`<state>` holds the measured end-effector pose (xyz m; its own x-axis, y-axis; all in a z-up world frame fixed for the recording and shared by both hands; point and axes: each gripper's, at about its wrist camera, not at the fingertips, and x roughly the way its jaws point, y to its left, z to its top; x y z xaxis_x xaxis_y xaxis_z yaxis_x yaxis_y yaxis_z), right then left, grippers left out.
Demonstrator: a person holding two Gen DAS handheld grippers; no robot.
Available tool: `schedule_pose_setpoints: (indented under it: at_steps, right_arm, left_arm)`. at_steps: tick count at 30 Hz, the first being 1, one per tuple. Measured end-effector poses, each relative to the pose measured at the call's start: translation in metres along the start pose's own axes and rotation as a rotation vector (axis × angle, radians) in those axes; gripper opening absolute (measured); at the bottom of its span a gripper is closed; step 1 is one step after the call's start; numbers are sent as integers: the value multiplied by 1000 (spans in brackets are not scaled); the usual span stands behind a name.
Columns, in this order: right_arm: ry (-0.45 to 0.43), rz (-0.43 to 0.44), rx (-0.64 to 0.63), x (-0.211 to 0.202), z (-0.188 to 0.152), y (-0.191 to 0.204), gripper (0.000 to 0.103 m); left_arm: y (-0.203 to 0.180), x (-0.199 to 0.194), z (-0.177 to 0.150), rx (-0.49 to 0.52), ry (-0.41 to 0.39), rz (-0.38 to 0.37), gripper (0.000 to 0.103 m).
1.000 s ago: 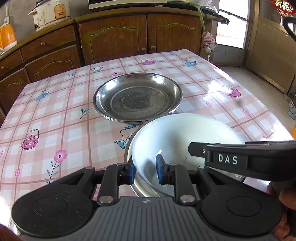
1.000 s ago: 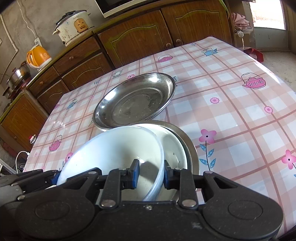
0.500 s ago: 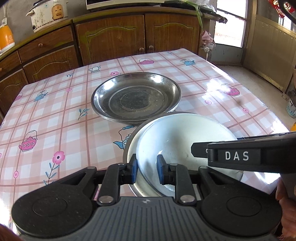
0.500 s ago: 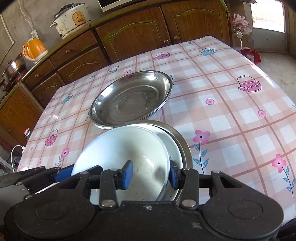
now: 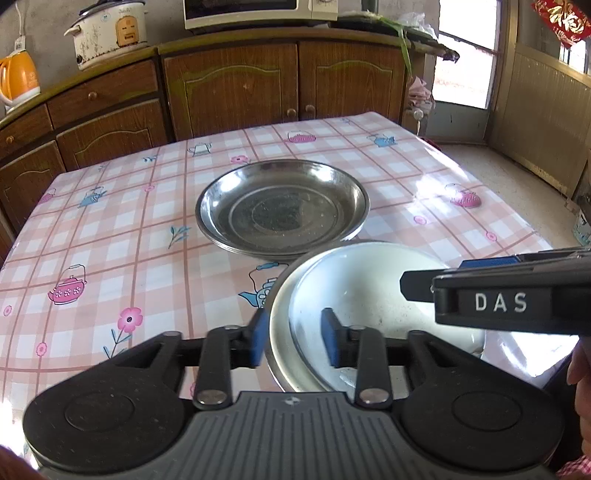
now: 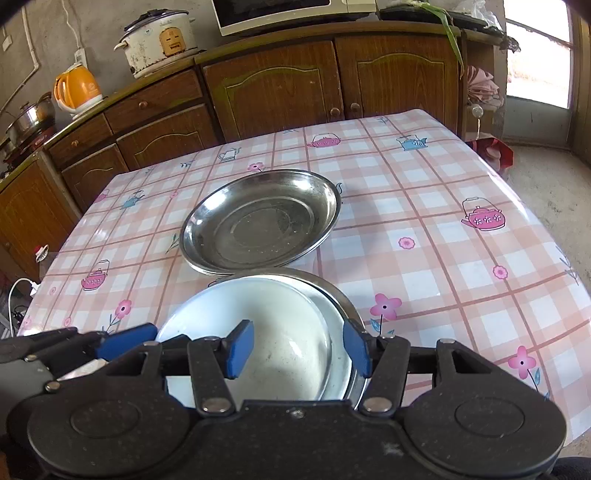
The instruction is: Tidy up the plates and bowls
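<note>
A white bowl [image 5: 373, 295] sits nested inside a steel bowl [image 5: 277, 332] near the table's front edge; both show in the right wrist view, the white bowl [image 6: 258, 328] and the steel bowl [image 6: 343, 306]. My left gripper [image 5: 293, 338] is open, its jaws straddling the bowls' left rims. My right gripper [image 6: 297, 349] is open, its jaws apart over the white bowl's right side. A stack of steel plates [image 5: 282, 208] lies in the table's middle, also seen in the right wrist view [image 6: 260, 221].
The table has a pink checked cloth [image 5: 110, 229]. Wooden cabinets [image 5: 229, 85] stand behind it with a rice cooker [image 5: 107, 31], an orange kettle [image 5: 16, 79] and a microwave [image 5: 258, 11]. A doorway [image 6: 535, 51] is at the right.
Both grippers have opened and let go of the white bowl, the right one first. The white bowl has settled down into the steel bowl. Both grippers have drawn back slightly.
</note>
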<state>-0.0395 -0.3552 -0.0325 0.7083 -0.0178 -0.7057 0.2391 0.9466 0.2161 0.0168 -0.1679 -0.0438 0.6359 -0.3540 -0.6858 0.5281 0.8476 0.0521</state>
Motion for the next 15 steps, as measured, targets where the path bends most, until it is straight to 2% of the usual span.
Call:
schedule_pose_setpoints:
  at_steps: [4,6,13,15]
  right_arm:
    - [-26,-26,-33,-8,1,6,79]
    - [-31,-33,-40,-11,0,7,79]
    - [-47,-64,-50,-20,-4,8,82]
    - [-62,-73,-47,-23,-6,7,87]
  left_arm:
    - [2,-8,1,-11,-16,-2,50]
    - [3,-12,1,-15,-24,6,59]
    - [5,-20,-1,-16,-35,24,75]
    - [6,-21,-2,-19,-37,30,86]
